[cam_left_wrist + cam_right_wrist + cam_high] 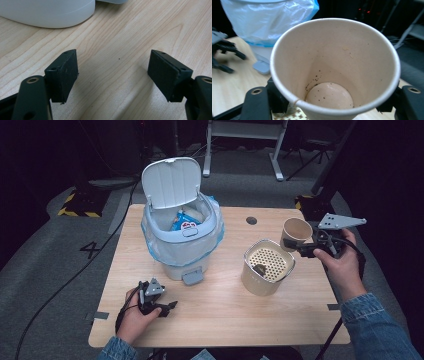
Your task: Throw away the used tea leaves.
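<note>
Table (220, 315): pale wood, matt, fine grain seen.
Paper cup (334, 67): thin matt paper, rolled rim, inside flecked with dark specks.
Bin (172, 182): smooth white plastic, faintly glossy.
Bin liner (269, 20): thin translucent plastic film, crinkled, glossy.
Strainer canister (267, 265): cream, smooth, perforated insert.
Gripper pads (163, 71): black, matt, finely textured.

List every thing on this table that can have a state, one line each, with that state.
Pedal bin: lid up, lined with a bag, rubbish inside.
Paper cup: held tilted in the right gripper, drained, brown specks left inside.
Strainer pot: upright, a dark lump on its perforated insert.
Left gripper: jaws open, nothing between them, low over the table.
</note>
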`<state>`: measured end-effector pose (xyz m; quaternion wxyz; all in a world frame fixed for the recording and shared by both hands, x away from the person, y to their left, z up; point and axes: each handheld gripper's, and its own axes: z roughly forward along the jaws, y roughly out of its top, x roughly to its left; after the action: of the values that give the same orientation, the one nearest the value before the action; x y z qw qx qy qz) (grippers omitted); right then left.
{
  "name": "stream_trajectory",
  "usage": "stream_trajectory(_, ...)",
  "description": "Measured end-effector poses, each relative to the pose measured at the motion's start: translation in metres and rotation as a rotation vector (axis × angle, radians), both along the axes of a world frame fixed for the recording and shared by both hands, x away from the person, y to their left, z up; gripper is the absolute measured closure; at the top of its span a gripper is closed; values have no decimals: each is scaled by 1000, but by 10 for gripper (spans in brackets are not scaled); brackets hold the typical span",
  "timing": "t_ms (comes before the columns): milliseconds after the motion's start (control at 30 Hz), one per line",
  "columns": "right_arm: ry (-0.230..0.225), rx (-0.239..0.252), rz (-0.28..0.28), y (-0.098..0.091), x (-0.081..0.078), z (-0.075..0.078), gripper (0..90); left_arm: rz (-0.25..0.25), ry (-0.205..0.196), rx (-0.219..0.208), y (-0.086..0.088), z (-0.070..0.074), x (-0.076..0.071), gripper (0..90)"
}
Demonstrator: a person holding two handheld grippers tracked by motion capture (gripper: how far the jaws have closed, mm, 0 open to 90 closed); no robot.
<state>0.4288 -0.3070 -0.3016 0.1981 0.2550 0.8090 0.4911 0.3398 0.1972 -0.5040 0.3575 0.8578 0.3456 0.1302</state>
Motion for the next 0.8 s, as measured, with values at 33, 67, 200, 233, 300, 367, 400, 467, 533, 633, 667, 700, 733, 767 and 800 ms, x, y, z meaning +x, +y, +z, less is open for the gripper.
stream_trajectory(33, 10, 13, 5, -1, 1, 0, 307, -1, 0, 0, 0, 0, 0, 248)
stream_trajectory(67, 11, 18, 11, -2, 2, -1, 305, -1, 0, -2, 0, 0, 0, 246)
stream_trajectory(200, 10, -11, 20, -3, 4, -2, 305, 1, -1, 0, 0, 0, 1, 246)
stream_trajectory(233, 10, -14, 21, -3, 5, -2, 304, 0, -2, 2, 0, 0, 2, 245)
stream_trajectory(300, 12, -14, 20, -3, 5, -3, 303, -3, -1, 2, 0, 0, 2, 245)
stream_trajectory(367, 15, -13, 21, -4, 6, -3, 304, -3, 3, -1, 0, 0, 2, 245)
stream_trajectory(400, 15, -15, 21, -4, 6, -3, 303, -4, 2, -1, 0, 0, 2, 245)
stream_trajectory(467, 12, -25, 23, -4, 7, -3, 303, -4, 3, -2, 0, 0, 3, 245)
stream_trajectory(533, 0, -56, 23, -3, 8, -2, 303, -4, 3, -2, 0, 0, 3, 245)
stream_trajectory(633, -8, -69, 26, -3, 10, 0, 303, -3, 2, 0, -1, 0, 2, 245)
stream_trajectory(667, -10, -70, 28, -3, 11, 0, 304, -3, 2, 0, -1, 0, 2, 246)
stream_trajectory(700, -11, -70, 26, -3, 11, 1, 303, -3, 2, 0, -1, 0, 2, 245)
stream_trajectory(733, -10, -70, 27, -3, 12, 2, 304, -3, 2, 0, -1, 0, 2, 245)
stream_trajectory(767, -7, -64, 31, -2, 13, 3, 304, -3, 2, 1, -1, 0, 2, 245)
stream_trajectory(800, -7, -62, 35, -1, 13, 4, 303, -3, 2, 1, -1, 0, 2, 245)
